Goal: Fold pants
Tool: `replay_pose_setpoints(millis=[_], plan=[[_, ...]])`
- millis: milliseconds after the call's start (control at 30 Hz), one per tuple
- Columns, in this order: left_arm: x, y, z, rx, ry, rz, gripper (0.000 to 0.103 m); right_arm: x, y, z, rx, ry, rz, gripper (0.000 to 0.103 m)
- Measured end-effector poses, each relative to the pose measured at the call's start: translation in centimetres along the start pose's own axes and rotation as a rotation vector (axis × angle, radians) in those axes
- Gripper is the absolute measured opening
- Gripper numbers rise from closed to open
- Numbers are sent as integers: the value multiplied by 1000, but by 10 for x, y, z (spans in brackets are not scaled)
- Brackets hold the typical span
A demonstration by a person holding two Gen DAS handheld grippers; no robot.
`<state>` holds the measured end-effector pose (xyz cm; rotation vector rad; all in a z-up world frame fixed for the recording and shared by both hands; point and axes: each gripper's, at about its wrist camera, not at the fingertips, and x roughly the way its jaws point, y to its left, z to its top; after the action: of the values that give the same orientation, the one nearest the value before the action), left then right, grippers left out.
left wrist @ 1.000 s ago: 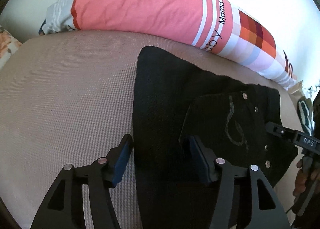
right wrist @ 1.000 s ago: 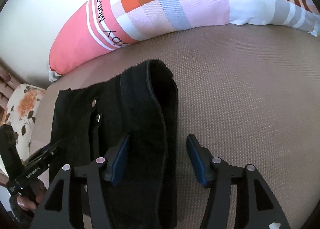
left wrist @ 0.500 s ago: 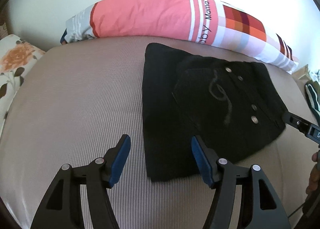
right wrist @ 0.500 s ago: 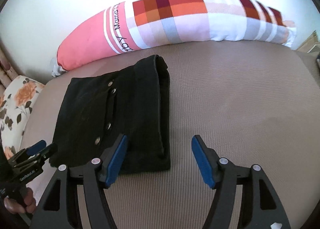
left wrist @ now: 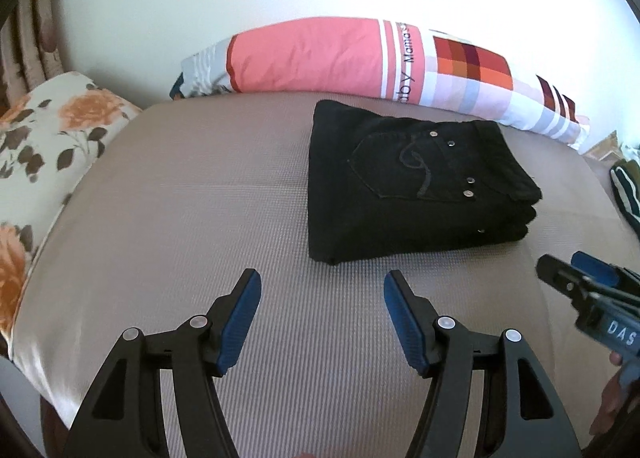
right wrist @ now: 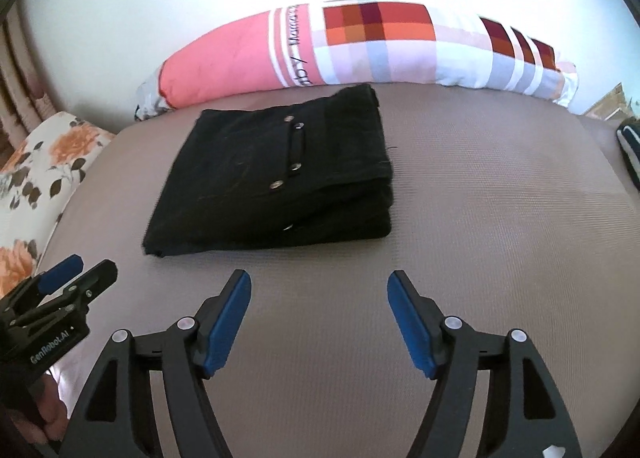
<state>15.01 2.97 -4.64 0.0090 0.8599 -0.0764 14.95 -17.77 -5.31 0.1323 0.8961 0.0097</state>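
Black pants (left wrist: 408, 186) lie folded into a flat, layered rectangle on the beige mattress (left wrist: 180, 198), a back pocket with metal studs on top. They also show in the right wrist view (right wrist: 276, 174). My left gripper (left wrist: 320, 310) is open and empty, held above the mattress, short of the pants' near edge. My right gripper (right wrist: 318, 314) is open and empty, also back from the pants. Each gripper shows at the edge of the other's view: the right one (left wrist: 580, 278), the left one (right wrist: 72, 278).
A long pink and checked pillow (left wrist: 360, 58) lies along the white wall behind the pants. A floral cushion (left wrist: 44, 146) sits at the left edge of the mattress. A dark striped cloth (left wrist: 626, 190) lies at the far right.
Both grippers have drawn back and up from the pants. They were over the fabric a second ago; now the whole folded bundle lies free ahead of them.
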Motion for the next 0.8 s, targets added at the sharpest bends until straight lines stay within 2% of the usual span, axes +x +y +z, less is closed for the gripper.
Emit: replay_pose_setpoints(millis=[233, 600, 800], plan=[[-21, -6, -14, 15, -20, -7, 65, -20, 21, -11, -31, -59, -32, 76], [-31, -7, -24, 18, -33, 17, 65, -30, 35, -21, -62, -113, -52, 79], [-31, -11, -29, 26, -33, 24, 65, -28, 38, -26, -77, -112, -42, 80]])
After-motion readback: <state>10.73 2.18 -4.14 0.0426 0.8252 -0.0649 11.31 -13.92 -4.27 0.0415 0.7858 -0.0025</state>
